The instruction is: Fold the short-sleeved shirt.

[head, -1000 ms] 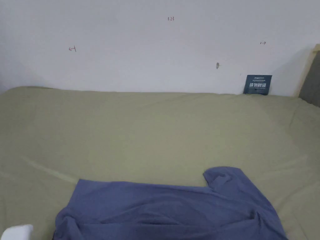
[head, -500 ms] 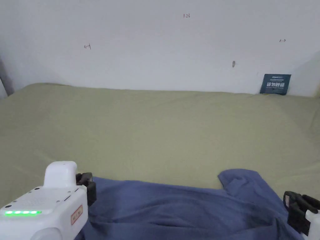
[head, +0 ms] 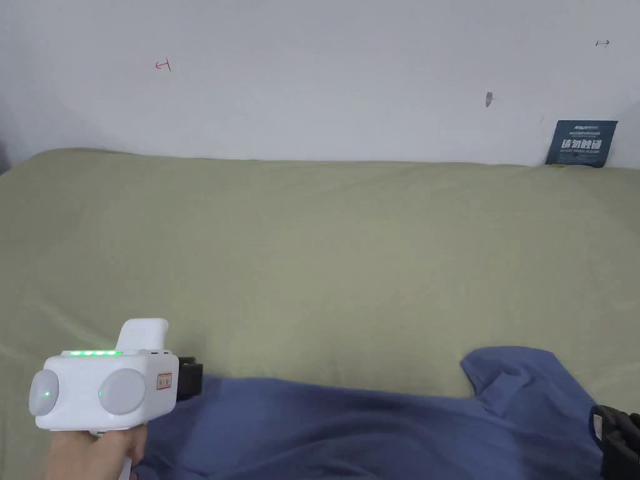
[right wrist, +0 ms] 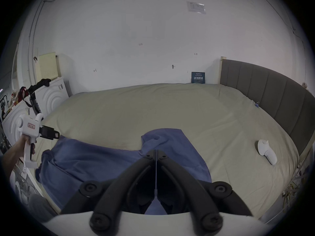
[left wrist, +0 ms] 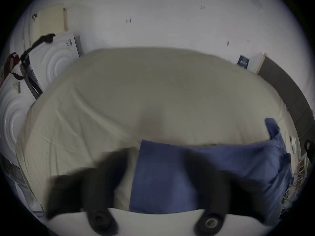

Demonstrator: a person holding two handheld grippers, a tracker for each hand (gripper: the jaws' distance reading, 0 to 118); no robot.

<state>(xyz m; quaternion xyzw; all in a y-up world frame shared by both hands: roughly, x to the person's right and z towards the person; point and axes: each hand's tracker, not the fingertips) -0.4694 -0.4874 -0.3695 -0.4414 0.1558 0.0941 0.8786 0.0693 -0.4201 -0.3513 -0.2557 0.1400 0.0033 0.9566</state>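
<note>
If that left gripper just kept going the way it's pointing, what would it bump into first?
Probably the blue shirt. The left gripper has open jaws straddling the shirt's near corner on the green bedsheet. Its view is blurred, so depth is uncertain; it might skim above the cloth.

Bedroom: bed (head: 325, 250), headboard (right wrist: 265, 93)

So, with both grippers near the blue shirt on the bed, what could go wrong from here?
The left gripper is open around the shirt corner; it might pinch the green bedsheet along with it. The right gripper is shut above the cloth near the sleeve, so it may lag behind the left and the fold go crooked. The shirt is still wrinkled, so creases could get folded in.
</note>
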